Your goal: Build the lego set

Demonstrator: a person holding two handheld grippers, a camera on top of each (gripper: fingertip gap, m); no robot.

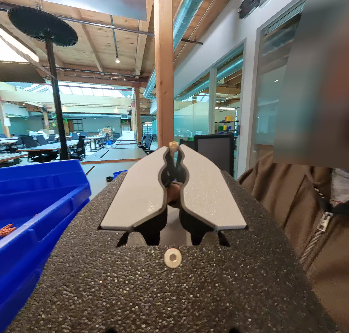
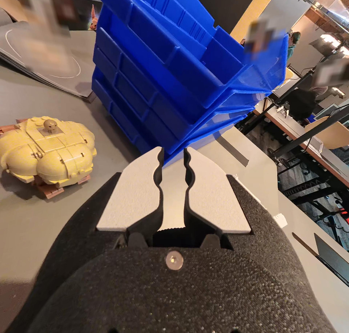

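The left gripper [image 1: 174, 147] is clenched on a tiny tan plastic lego piece [image 1: 173, 146], which is pinched at the very tips of its two grey-faced fingers [image 1: 139, 187] and pokes up just above them. The gripper is raised and tilted upward, so the piece shows against a tall wooden post [image 1: 163, 65] and the timber ceiling of an open office. To the left of the fingers sits a blue plastic storage bin [image 1: 41, 191] with a few small orange-red pieces [image 1: 6, 231] in its lower corner. To the right, close by, is a person's brown zip-up jacket [image 1: 294, 220]. Farther back stand a black pole lamp with a round disc head [image 1: 42, 25] and rows of long desks [image 1: 120, 151] with dark chairs.

The right gripper [image 2: 173, 151] is released: its jaws stand apart with a clear gap between them and hold nothing. Just beyond its fingertips rises a stack of nested blue plastic bins [image 2: 170, 74], seen tilted in this view, resting on a grey tabletop [image 2: 45, 104]. To the left, well apart from the gripper, the partly built lego model [image 2: 47, 150] sits on the same tabletop: a rounded, pale yellow body with a small grey-brown knob on top and brown brick pieces under its edges. Behind it lies a dark flat booklet [image 2: 37, 59] with a thin white curved line on its cover.
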